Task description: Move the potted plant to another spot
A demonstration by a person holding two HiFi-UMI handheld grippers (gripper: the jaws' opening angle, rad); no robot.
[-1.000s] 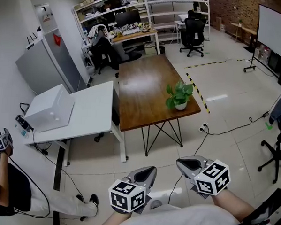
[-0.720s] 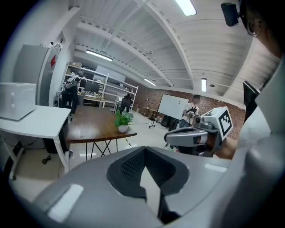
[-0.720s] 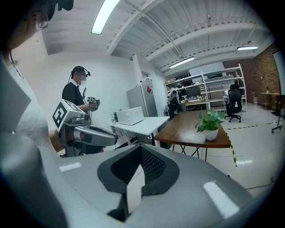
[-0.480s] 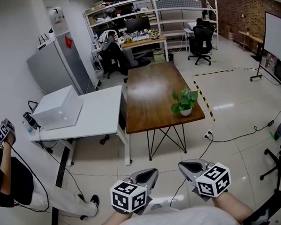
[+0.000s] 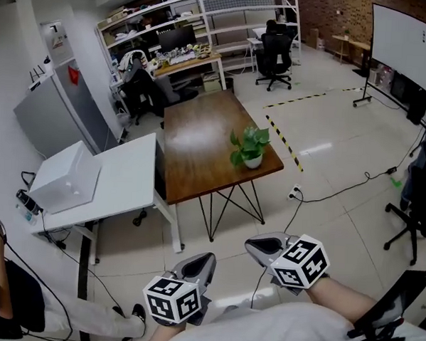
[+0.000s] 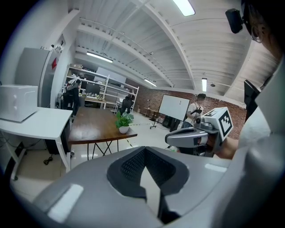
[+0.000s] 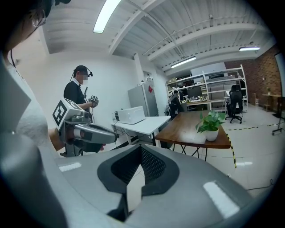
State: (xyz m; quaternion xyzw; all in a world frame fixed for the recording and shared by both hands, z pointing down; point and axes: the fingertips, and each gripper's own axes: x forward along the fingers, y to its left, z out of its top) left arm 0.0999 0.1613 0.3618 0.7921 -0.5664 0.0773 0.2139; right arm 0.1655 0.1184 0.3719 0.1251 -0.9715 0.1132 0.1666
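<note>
The potted plant point(image 5: 250, 148), green leaves in a small white pot, stands near the front right corner of the brown wooden table point(image 5: 196, 147). It also shows far ahead in the left gripper view, potted plant point(image 6: 124, 122), and in the right gripper view, potted plant point(image 7: 210, 124). Both grippers are held low by the person's body, well short of the table. My left gripper point(image 5: 205, 260) is shut and empty, jaws together point(image 6: 145, 153). My right gripper point(image 5: 252, 244) is shut and empty too point(image 7: 140, 149). They hang side by side over the tiled floor.
A white table point(image 5: 123, 179) with a white box point(image 5: 63, 176) adjoins the wooden table's left side. A person point(image 5: 0, 290) stands at the far left. Yellow-black floor tape point(image 5: 282, 138), a floor cable, a dark chair point(image 5: 417, 212), a whiteboard point(image 5: 401, 37) and shelves surround the tables.
The head view has swung, so the tables and plant now lie further left in the picture. Both grippers stay low by the body, shut and empty.
</note>
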